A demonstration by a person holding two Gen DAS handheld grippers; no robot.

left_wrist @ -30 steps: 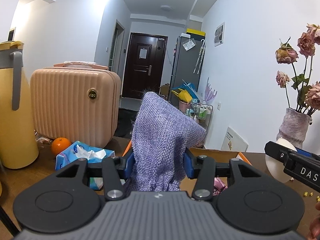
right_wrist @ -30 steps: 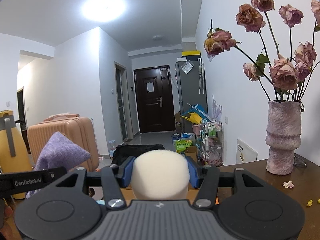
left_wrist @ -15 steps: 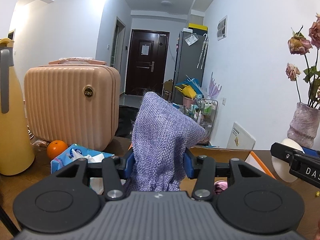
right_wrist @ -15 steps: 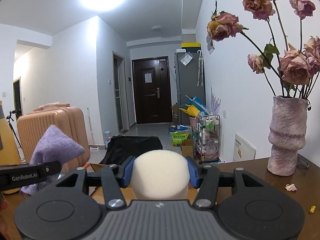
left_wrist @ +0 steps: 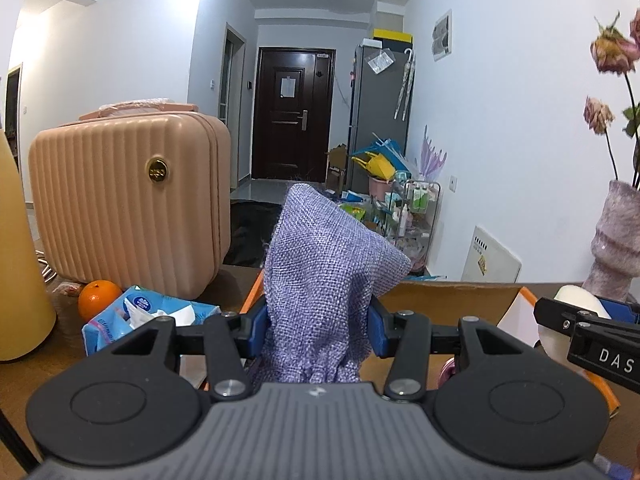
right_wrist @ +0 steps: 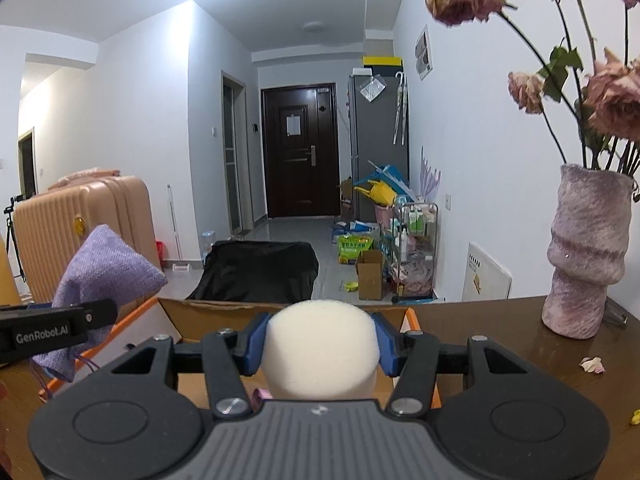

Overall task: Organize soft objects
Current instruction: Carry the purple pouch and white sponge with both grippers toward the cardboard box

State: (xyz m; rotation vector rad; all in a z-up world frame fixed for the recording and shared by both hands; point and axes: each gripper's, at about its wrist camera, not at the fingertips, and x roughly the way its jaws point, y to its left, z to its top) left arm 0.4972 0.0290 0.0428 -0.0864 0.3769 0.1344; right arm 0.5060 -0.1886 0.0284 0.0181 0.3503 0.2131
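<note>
While side by side over the cardboard box (right_wrist: 208, 309) rim: left claw (left_wrist: 318, 320) (gripping purple pouch (left_wrist: 324, 276)), right claw (right_wrist: 320, 338) gripping sponge (right_wrist: 320, 352).

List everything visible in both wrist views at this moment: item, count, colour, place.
Woven fabric pouch: 1, lilac, clamped in left gripper.
Foam sponge cylinder: 1, cream, clamped in right gripper.
Open cardboard box: 1, brown with orange edges, on table ahead of both grippers.
Ribbed hard suitcase: 1, peach, table left.
Orange fruit: 1, orange, beside suitcase.
Tissue pack: 1, blue, near orange.
Textured vase of dried roses: 1, mauve, table right.
Left gripper: 1, black, blue pads.
Right gripper: 1, black, blue pads.
</note>
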